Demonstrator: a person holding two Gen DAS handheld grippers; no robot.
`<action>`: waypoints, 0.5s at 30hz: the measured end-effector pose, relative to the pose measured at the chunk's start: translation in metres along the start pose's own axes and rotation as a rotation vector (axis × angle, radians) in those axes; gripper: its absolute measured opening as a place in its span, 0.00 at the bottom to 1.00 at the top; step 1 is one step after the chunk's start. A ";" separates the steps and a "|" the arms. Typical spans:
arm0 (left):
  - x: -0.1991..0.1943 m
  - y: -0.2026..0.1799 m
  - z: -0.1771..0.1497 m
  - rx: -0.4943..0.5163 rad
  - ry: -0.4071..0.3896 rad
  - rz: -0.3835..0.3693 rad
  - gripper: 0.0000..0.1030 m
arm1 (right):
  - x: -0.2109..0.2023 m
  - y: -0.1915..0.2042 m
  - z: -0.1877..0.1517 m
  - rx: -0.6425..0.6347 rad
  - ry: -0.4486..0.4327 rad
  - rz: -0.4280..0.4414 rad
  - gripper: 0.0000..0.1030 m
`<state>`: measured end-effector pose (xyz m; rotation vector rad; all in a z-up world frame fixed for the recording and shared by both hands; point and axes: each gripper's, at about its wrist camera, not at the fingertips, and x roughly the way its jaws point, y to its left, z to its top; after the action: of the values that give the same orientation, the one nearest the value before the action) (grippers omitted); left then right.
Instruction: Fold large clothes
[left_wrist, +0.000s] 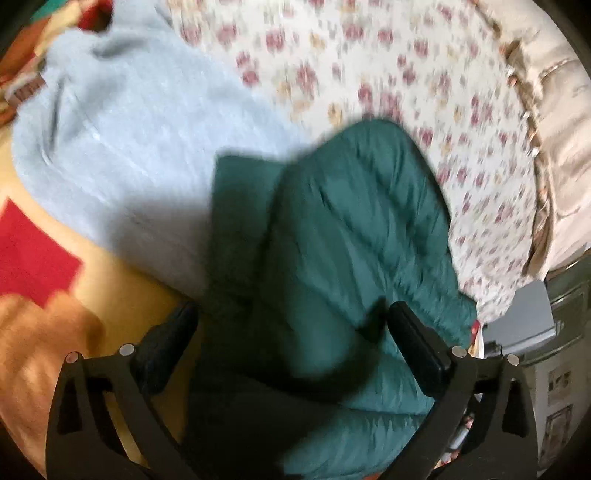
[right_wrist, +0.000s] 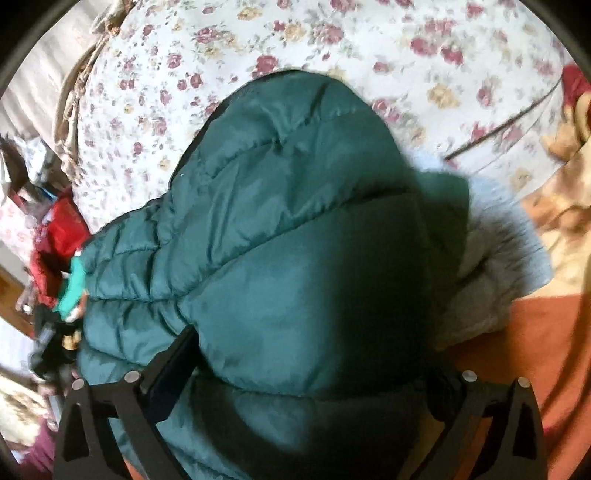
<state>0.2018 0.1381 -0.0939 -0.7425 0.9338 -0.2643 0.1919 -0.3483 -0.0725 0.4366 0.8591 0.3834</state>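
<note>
The flowery bedsheet (right_wrist: 332, 40) fills the background, and a green puffer jacket (right_wrist: 280, 221) is bunched up on top of it, partly covering a light blue fleece (left_wrist: 122, 140). Both grippers are spread wide with the jacket bulging up between the fingers. Left gripper (left_wrist: 291, 325), right gripper (right_wrist: 306, 373); can't tell if either is actually pinching any fabric.

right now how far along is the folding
Partly done: the green puffer jacket is already doubled into a thick bundle on the floral sheet. In hand: both grippers, left gripper and right gripper, sit wide open around it. Left: the light blue fleece looks unfolded.
</note>
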 end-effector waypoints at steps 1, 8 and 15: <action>0.000 0.004 0.002 0.000 -0.005 0.013 1.00 | 0.001 0.000 0.002 -0.007 0.005 0.001 1.00; 0.028 0.002 0.000 0.010 0.080 0.022 1.00 | 0.015 -0.015 0.008 0.034 0.028 0.056 1.00; 0.027 -0.016 -0.005 0.117 0.100 -0.013 0.68 | 0.002 -0.008 -0.004 0.024 -0.008 0.100 0.81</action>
<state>0.2149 0.1105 -0.1023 -0.6319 1.0001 -0.3673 0.1912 -0.3535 -0.0796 0.5043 0.8370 0.4634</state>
